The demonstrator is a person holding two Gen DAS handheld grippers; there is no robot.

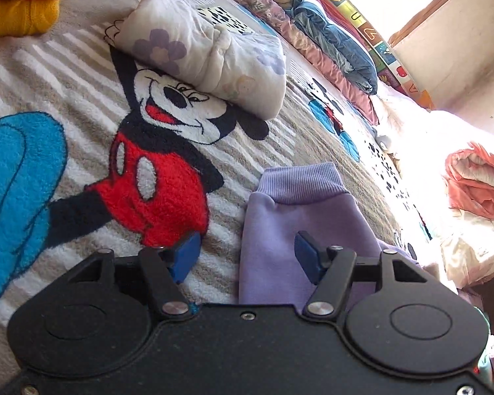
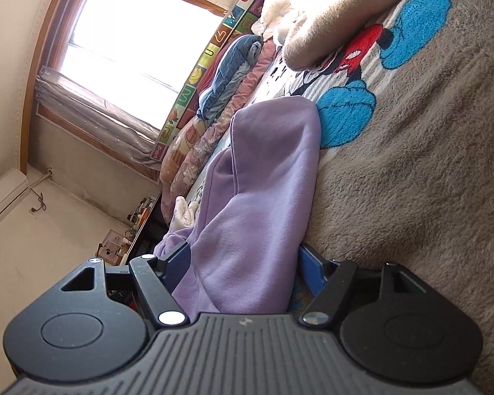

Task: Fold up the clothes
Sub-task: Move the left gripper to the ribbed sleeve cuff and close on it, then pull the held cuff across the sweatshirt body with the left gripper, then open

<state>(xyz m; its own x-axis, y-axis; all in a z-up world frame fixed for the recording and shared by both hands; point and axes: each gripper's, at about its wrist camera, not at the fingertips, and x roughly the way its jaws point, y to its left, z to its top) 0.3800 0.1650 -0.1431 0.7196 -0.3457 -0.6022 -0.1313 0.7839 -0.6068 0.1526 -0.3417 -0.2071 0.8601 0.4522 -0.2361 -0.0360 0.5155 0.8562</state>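
A lilac sweatshirt lies on the cartoon-mouse fleece blanket [image 1: 82,75]. In the left wrist view its sleeve [image 1: 299,223], with a ribbed cuff [image 1: 301,182], points away from me. My left gripper [image 1: 247,256] hovers open over the sleeve's left edge: one blue pad is over the blanket, the other over the sleeve. In the right wrist view the sweatshirt body [image 2: 263,177] is bunched and runs back between the wide-apart blue fingers of my right gripper [image 2: 245,265]. That gripper is open around the cloth.
A folded white floral quilt [image 1: 207,49] rests on the blanket beyond the sleeve. Red and yellow knits [image 1: 19,3] are stacked at the far left. Rolled bedding [image 1: 332,36] lines the wall side and a pink-and-white heap [image 1: 477,197] sits at the right. A window [image 2: 131,36] is nearby.
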